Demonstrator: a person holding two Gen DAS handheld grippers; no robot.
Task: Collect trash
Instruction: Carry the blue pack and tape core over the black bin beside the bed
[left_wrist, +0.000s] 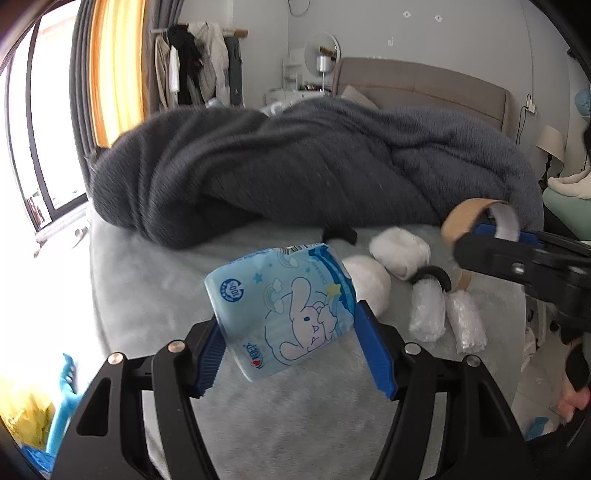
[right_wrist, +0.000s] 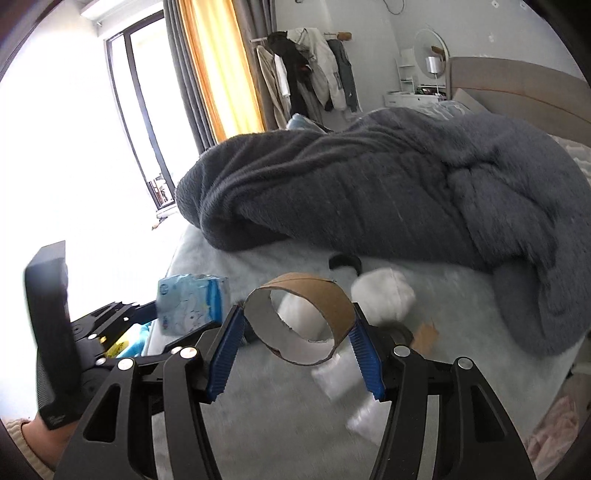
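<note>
My left gripper (left_wrist: 291, 347) is shut on a light blue tissue pack (left_wrist: 284, 314) with a cartoon rabbit and holds it above the bed. The pack also shows in the right wrist view (right_wrist: 192, 302). My right gripper (right_wrist: 295, 347) is shut on a brown cardboard tape ring (right_wrist: 301, 317) and holds it above the bed; the ring also shows at the right of the left wrist view (left_wrist: 465, 218). On the pale bedsheet (left_wrist: 258, 424) lie white crumpled wads (left_wrist: 399, 251), clear plastic wraps (left_wrist: 428, 314) and a black ring (left_wrist: 432, 275).
A big dark grey blanket (left_wrist: 314, 166) is heaped across the bed behind the trash. A window and yellow curtain (left_wrist: 114, 70) are at the left, with hung clothes (left_wrist: 195, 62) beyond. Yellow and blue bags (left_wrist: 40, 413) sit low at the left, off the bed.
</note>
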